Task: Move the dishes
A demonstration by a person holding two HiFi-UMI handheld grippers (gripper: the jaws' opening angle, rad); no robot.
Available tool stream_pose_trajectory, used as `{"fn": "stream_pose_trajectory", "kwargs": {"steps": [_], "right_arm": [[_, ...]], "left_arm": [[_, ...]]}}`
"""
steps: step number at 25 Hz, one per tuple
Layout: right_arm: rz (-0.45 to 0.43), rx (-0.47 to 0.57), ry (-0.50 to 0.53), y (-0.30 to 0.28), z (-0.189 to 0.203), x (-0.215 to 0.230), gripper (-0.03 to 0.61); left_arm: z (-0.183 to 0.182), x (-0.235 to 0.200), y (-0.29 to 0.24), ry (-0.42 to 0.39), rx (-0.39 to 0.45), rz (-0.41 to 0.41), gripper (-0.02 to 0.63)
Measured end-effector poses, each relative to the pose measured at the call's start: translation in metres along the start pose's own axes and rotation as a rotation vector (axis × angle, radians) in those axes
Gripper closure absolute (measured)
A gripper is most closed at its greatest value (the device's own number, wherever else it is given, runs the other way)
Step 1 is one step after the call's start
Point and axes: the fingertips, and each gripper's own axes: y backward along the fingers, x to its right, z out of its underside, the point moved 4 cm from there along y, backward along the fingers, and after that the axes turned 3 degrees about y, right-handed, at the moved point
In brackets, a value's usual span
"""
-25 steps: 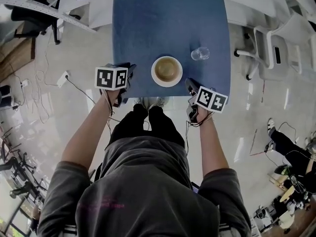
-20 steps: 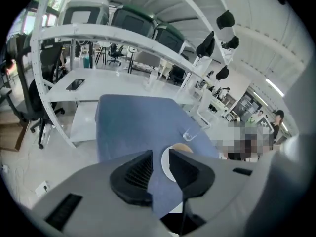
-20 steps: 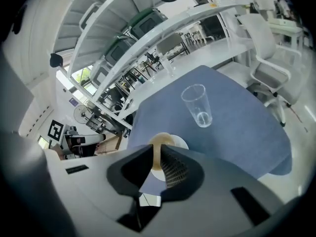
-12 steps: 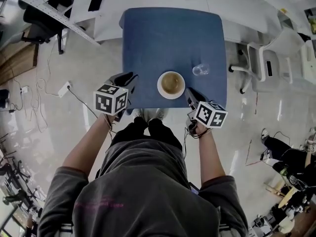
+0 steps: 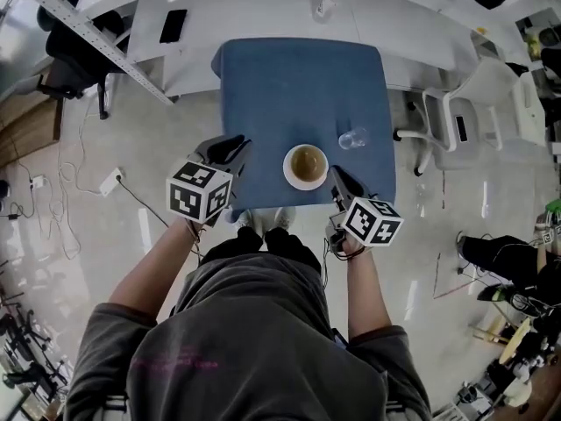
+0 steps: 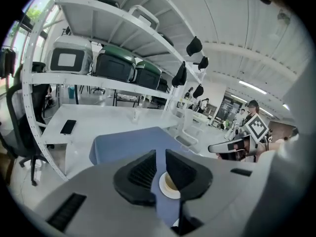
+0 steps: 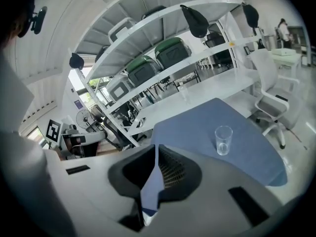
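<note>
A white bowl (image 5: 306, 166) with brown liquid stands near the front edge of the blue table (image 5: 298, 86). An empty clear glass (image 5: 353, 139) stands to its right. My left gripper (image 5: 232, 147) hangs over the table's front left corner, left of the bowl. Its jaws have just been closing and keep a narrow gap with nothing in it. The left gripper view shows the bowl (image 6: 169, 184) through the gap of the left gripper (image 6: 160, 152). My right gripper (image 5: 335, 174) hovers just right of the bowl; its jaws have just been closing and the tips meet, empty. The glass (image 7: 223, 140) lies ahead of the right gripper (image 7: 157, 147).
White desks run behind the table, with a dark phone (image 5: 173, 25) on one. A white chair (image 5: 456, 117) stands right of the table. Shelves with bins (image 6: 116, 63) rise beyond the desks. A power strip and cables (image 5: 110, 182) lie on the floor at left.
Both grippers have risen from beside the table's front edge. The left jaws have narrowed. The bowl and glass have not moved on the table.
</note>
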Motion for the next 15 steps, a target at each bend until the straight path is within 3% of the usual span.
{"fn": "stream_pose_trajectory", "kwargs": {"steps": [5, 15], "right_arm": [[-0.044, 0.029, 0.042, 0.006, -0.008, -0.019, 0.551], [-0.184, 0.093, 0.129, 0.018, -0.034, -0.043, 0.574]], "left_arm": [[-0.009, 0.008, 0.015, -0.027, 0.022, 0.020, 0.554], [-0.010, 0.018, 0.036, 0.005, 0.081, -0.005, 0.563]]}}
